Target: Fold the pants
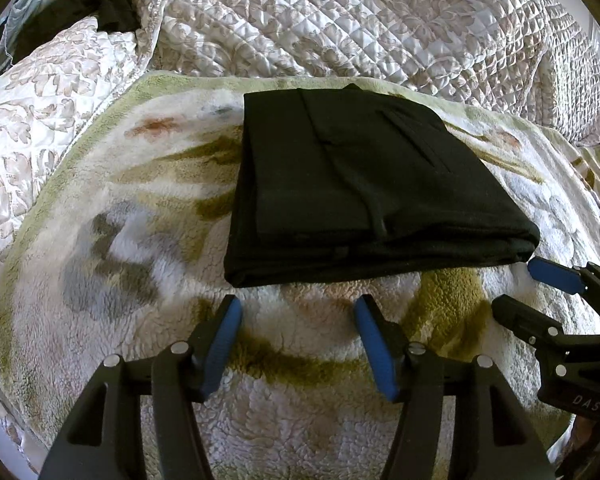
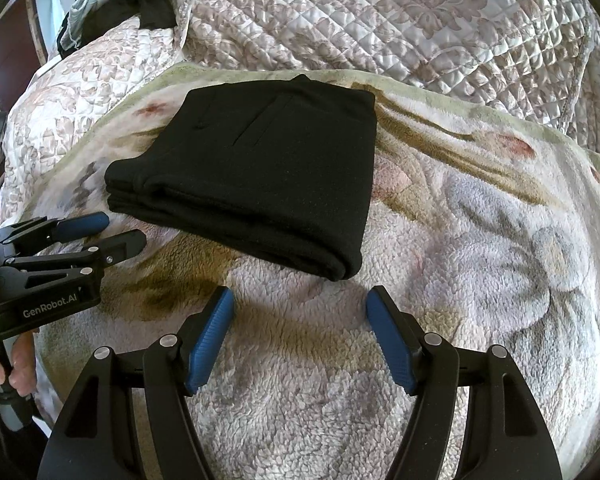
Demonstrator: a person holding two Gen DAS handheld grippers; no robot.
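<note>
2 gripper pairs, left gripper (image 1: 298, 312) and right gripper (image 2: 300, 304), gape empty before folded pants (image 1: 364, 184), fold edge nearest.

Both grippers are showing the same build: black plastic arms, triangular cut-outs, round silver screw heads at the pivots, and ribbed blue pads lining the fingers. Nearest the folded black pants (image 1: 360, 184), the left gripper (image 1: 298, 316) is carrying white "GenRobot.AI" lettering on its body. The right gripper (image 2: 300, 308) is bearing pale "DAS" lettering on its side. A hand (image 2: 18, 364) is wrapping a grey handle.
</note>
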